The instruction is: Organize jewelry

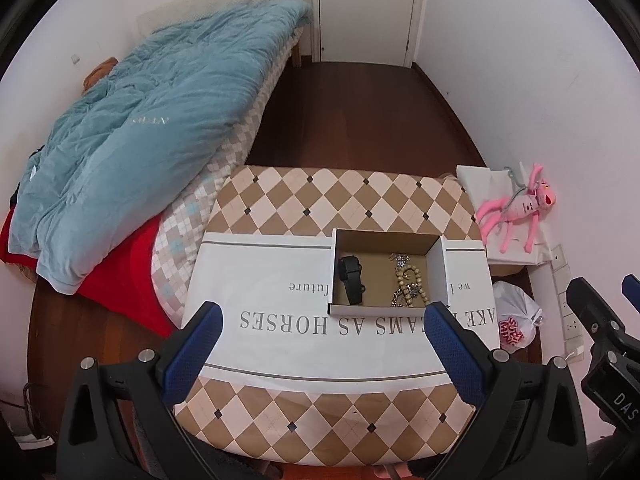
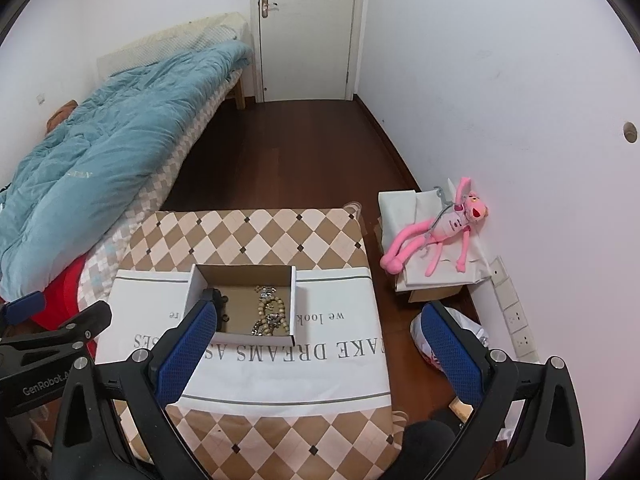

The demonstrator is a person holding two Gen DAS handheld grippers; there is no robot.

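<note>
A small open cardboard box (image 1: 436, 264) stands on a white printed paper bag (image 1: 264, 280) on the checkered table (image 1: 320, 188). Inside lie a black wristband (image 1: 351, 278), a beaded wooden necklace (image 1: 412, 284) and a silvery chain piece (image 1: 400, 260). The box (image 2: 294, 300) with the beads (image 2: 274, 312) also shows in the right wrist view. My left gripper (image 1: 326, 328) is open and empty, near the box's front edge and above the bag. My right gripper (image 2: 320, 332) is open and empty, to the right of the box.
A bed with a blue quilt (image 1: 132, 128) lies to the left. A pink plush toy (image 2: 440, 228) sits on a box by the right wall. A white plastic bag (image 1: 516, 316) lies on the wooden floor (image 2: 300, 160). A closed door (image 2: 304, 28) is at the far end.
</note>
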